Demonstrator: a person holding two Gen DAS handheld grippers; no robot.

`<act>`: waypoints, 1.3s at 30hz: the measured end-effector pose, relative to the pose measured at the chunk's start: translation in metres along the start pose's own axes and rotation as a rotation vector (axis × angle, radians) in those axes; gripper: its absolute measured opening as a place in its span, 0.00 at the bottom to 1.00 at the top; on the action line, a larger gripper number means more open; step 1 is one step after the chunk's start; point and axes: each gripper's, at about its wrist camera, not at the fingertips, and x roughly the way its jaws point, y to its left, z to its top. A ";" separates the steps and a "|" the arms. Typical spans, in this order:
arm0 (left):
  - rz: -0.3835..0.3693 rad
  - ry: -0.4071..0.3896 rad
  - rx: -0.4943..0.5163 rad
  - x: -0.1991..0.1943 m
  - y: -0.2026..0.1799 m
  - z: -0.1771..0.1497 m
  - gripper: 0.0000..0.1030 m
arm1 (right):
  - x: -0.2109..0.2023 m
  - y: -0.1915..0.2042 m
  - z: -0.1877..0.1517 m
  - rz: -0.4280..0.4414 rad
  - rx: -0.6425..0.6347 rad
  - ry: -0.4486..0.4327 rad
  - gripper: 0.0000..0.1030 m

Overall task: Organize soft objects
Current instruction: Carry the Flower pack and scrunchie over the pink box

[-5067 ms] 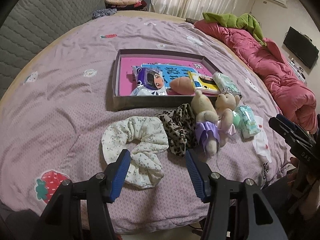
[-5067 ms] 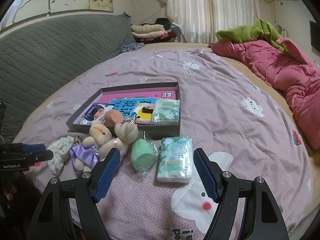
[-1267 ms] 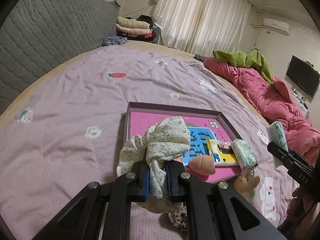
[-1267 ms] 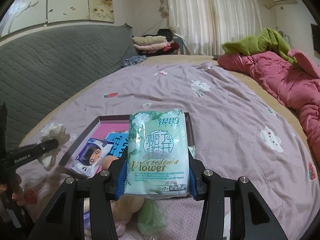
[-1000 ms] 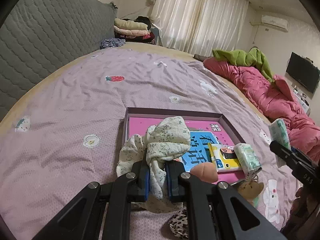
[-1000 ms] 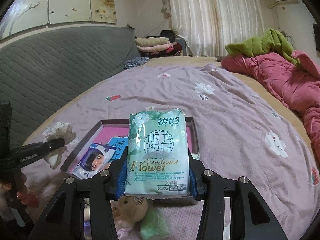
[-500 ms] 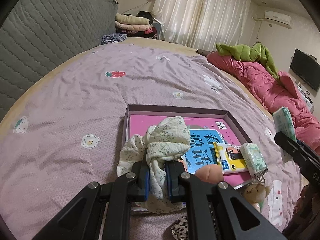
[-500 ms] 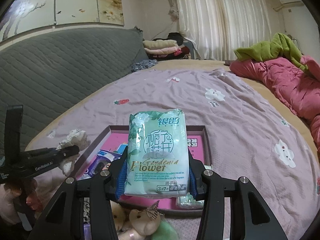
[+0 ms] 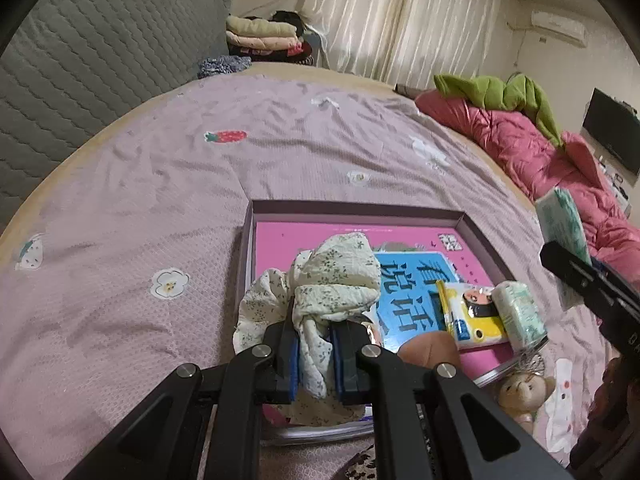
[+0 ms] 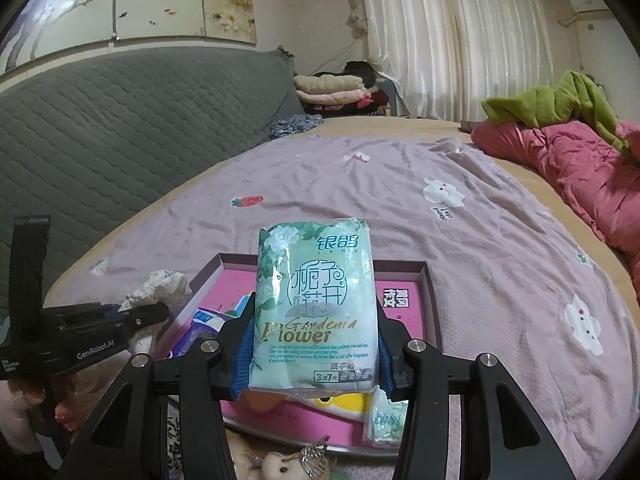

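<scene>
While you carry both items toward the box (image 9: 360, 209), your left gripper (image 9: 316, 354) is clamped on the floral scrunchie (image 9: 332, 276), pinching a fold so the rest bunches above the pads and hangs free over the box's near left corner. Inside lie a blue book (image 9: 416, 280), a yellow packet (image 9: 474, 316) and a small tissue pack (image 9: 518, 314); a teddy bear (image 9: 520, 390) sits just outside the near wall.

Right wrist view: your right gripper (image 10: 314, 354) squeezes the green tissue pack (image 10: 314, 304) by its side edges, upright, label facing the camera, above the box's near right part, probably so it drops flat beside the small pack.

Compared with five seconds ago, both items are off the bedsheet (image 9: 140, 200), jaws closed from wide open, and the box looks nearer.
</scene>
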 end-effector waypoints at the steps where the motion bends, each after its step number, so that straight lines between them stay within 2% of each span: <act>1: 0.001 0.006 0.004 0.002 0.000 0.000 0.12 | 0.003 0.001 0.000 0.000 -0.003 0.008 0.49; 6: 0.021 0.038 0.029 0.014 -0.003 -0.003 0.12 | 0.017 0.000 -0.001 -0.004 -0.008 0.049 0.49; 19: -0.008 0.129 0.050 0.031 -0.009 -0.012 0.12 | 0.033 -0.003 -0.010 -0.017 -0.003 0.123 0.49; 39: -0.012 0.156 0.062 0.036 -0.010 -0.013 0.12 | 0.065 -0.003 -0.033 -0.031 -0.033 0.322 0.50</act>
